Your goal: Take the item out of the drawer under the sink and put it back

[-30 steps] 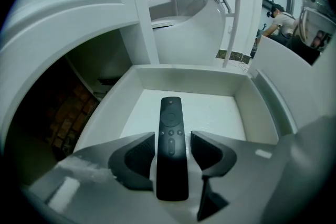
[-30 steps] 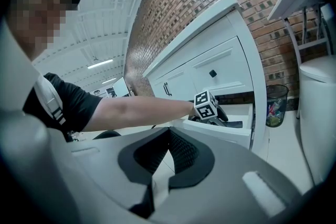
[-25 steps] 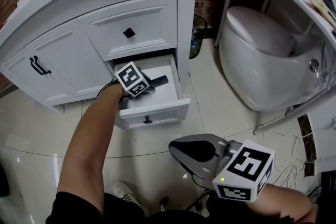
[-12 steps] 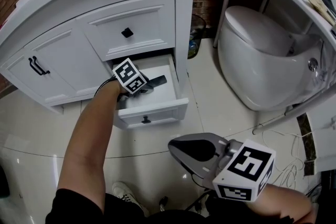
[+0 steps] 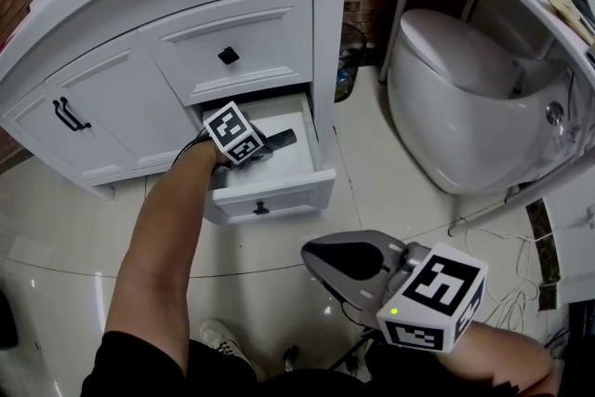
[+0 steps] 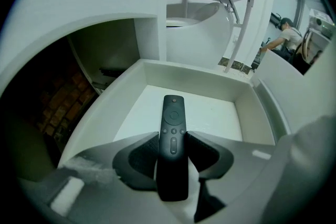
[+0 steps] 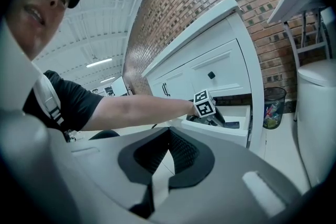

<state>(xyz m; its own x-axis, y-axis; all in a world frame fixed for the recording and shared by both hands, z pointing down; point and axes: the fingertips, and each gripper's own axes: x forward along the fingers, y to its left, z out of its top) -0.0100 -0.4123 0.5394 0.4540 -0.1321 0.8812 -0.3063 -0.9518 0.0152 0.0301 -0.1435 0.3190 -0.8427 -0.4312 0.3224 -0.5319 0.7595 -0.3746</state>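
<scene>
A black remote control [image 6: 172, 134] lies lengthwise on the white floor of the open drawer [image 6: 210, 73], its buttons facing up. My left gripper [image 6: 172, 140] is down in the drawer with its jaws closing on the remote, and both pads rest against its long sides. In the head view, the left gripper [image 5: 263, 150] reaches into the drawer [image 5: 279, 192] under the vanity, and the remote's far end [image 5: 284, 140] pokes out beyond it. My right gripper [image 5: 323, 253] hangs over the floor near my body, shut and empty, as its own view [image 7: 168, 131] confirms.
The white vanity [image 5: 232, 14] has a shut upper drawer and a cupboard door with a black handle [image 5: 70, 114]. A toilet [image 5: 465, 98] stands to the right, a waste bin [image 5: 351, 51] between the two. Cables [image 5: 521, 293] lie on the tiled floor. A person [image 6: 286, 34] stands far off.
The left gripper stays in the drawer over the remote, barely shifted. The right gripper has sunk a little lower in the head view.
</scene>
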